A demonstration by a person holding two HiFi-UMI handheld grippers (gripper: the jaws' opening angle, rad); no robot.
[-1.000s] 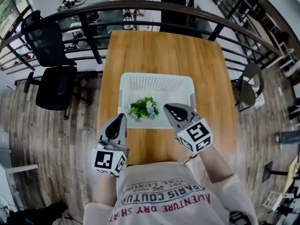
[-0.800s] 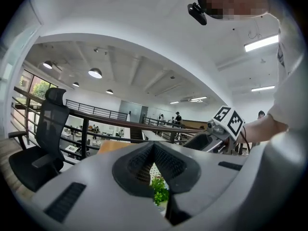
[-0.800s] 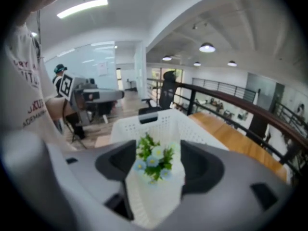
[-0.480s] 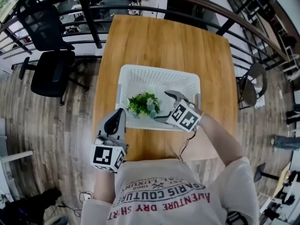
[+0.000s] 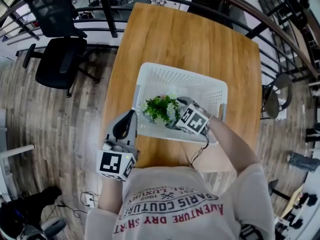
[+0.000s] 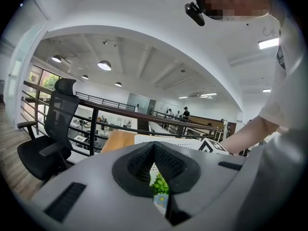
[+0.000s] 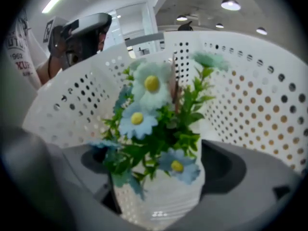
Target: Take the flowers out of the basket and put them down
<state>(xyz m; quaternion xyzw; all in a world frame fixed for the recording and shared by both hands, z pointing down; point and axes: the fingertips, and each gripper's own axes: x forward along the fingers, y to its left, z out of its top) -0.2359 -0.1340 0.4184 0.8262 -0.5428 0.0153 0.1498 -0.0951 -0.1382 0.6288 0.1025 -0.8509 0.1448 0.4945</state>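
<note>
A small white pot [image 7: 163, 201] of blue-and-white flowers [image 5: 160, 108] with green leaves stands upright in the near left part of the white perforated basket [image 5: 200, 81]. My right gripper [image 5: 179, 115] reaches steeply down into the basket. Its jaws have just been opening and now stand wide, one on each side of the pot. In the right gripper view [image 7: 156, 170] the flowers [image 7: 149, 119] fill the gap between them. My left gripper [image 5: 131, 116] hovers outside the basket's near left corner, shut and holding nothing. Through its slit [image 6: 154, 148] I glimpse the flowers [image 6: 160, 184].
The basket sits on a wooden table [image 5: 200, 34] near its front edge. A black office chair [image 5: 55, 59] stands on the floor to the left. A dark curved railing [image 5: 107, 4] runs behind the table. Perforated basket walls [image 7: 250, 81] surround the pot closely.
My right gripper has dropped from above the basket's near rim down into it, tilted downward and opened around the flower pot. The left gripper has sunk a little.
</note>
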